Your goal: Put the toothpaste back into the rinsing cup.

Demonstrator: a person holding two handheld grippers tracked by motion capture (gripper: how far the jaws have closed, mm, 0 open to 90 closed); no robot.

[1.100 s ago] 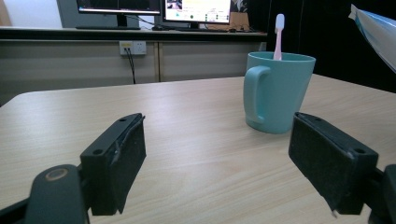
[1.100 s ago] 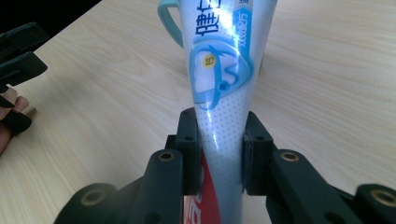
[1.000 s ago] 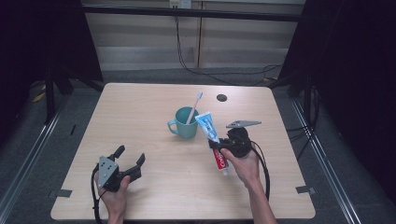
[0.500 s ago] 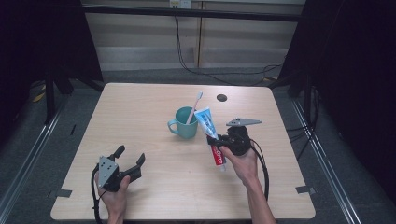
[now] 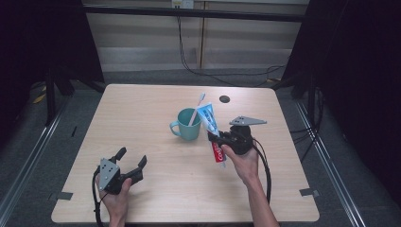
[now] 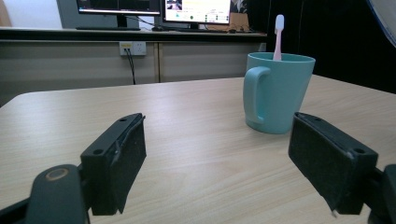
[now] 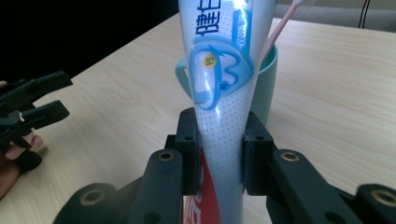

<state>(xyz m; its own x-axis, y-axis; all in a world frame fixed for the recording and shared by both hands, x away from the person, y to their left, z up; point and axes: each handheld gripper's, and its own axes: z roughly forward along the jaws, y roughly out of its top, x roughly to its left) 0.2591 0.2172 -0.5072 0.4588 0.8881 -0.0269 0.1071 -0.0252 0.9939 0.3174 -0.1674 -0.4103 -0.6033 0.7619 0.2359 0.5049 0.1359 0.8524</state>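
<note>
A pale wooden desk stands in a dark-sided room, cables trailing along the back wall. At left, the left tongs rest low near the front edge, jaws wide and empty. At centre, one teal mug holds one pink toothbrush. Just beside it, the right tongs clamp one toothpaste tube, tilted above the desk.

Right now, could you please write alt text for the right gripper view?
The right gripper clamps a toothpaste tube upright before a teal mug holding a pink toothbrush. The left gripper sits far left.
</note>
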